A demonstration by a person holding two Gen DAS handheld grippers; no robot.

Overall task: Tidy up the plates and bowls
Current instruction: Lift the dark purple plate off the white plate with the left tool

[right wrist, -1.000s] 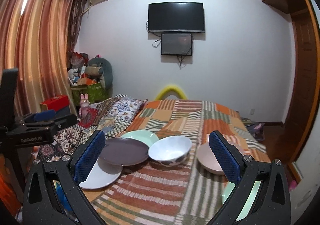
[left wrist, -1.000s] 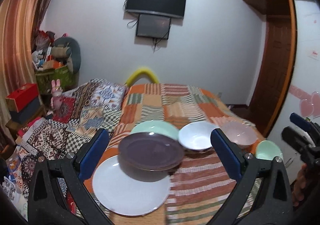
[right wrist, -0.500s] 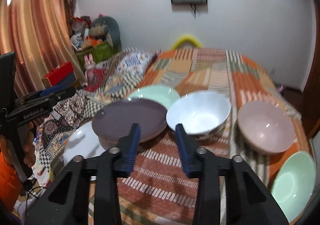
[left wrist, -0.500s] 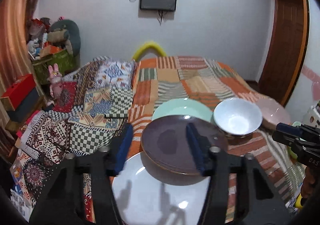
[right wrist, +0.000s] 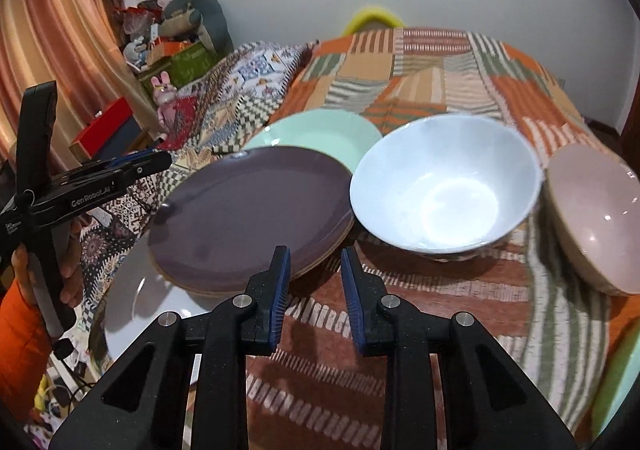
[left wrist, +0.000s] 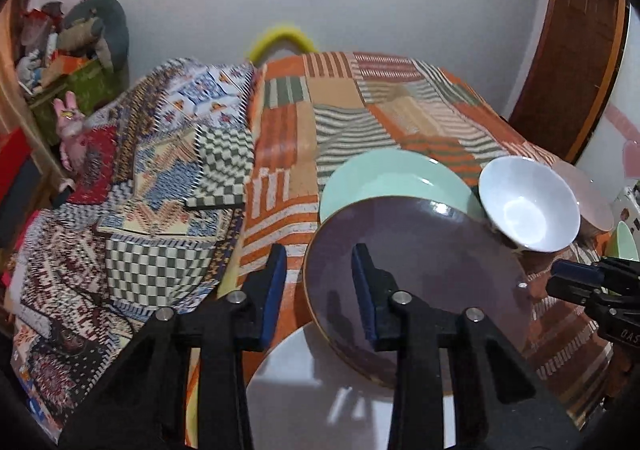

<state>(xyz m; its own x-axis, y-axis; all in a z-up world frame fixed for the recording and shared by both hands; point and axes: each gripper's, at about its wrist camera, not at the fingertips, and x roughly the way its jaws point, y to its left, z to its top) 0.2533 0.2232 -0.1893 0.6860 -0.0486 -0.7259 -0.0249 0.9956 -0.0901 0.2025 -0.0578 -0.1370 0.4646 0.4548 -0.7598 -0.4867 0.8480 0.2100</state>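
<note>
Left gripper (left wrist: 318, 282): jaws have just been closing, now narrowed to a small gap. The left rim of the purple plate (left wrist: 420, 270) is seen between the blue pads, but no pad is seen pressing on it; contact cannot be confirmed. Nothing is gripped.

Right gripper (right wrist: 312, 282): jaws likewise just been closing, a narrow gap is left. Only the striped bedspread (right wrist: 440, 61) is seen through the gap; the near right edge of the purple plate (right wrist: 248, 217) lies just beyond the left pad. Nothing is held.

Dishes are laid on the near part of the bed:
- purple plate stacked partly over a white plate (right wrist: 132, 290), which sits nearest, at the left
- mint plate (right wrist: 320, 133) behind the purple one, partly covered by it
- white bowl (right wrist: 444, 181) just right of the purple plate, rims close or touching
- pink bowl (right wrist: 596, 217) further right, tilted toward the camera
- a mint dish (right wrist: 620, 370) at the far right edge, mostly cut off

A patterned patchwork quilt (left wrist: 140, 209) is spread on the left side of the bed. The left gripper (right wrist: 92, 185) is seen at the left of the right wrist view, held by a hand (right wrist: 68, 274) in an orange sleeve. A pile of toys and boxes (right wrist: 172, 37) is stacked in the far left corner by the curtain (right wrist: 52, 41).
</note>
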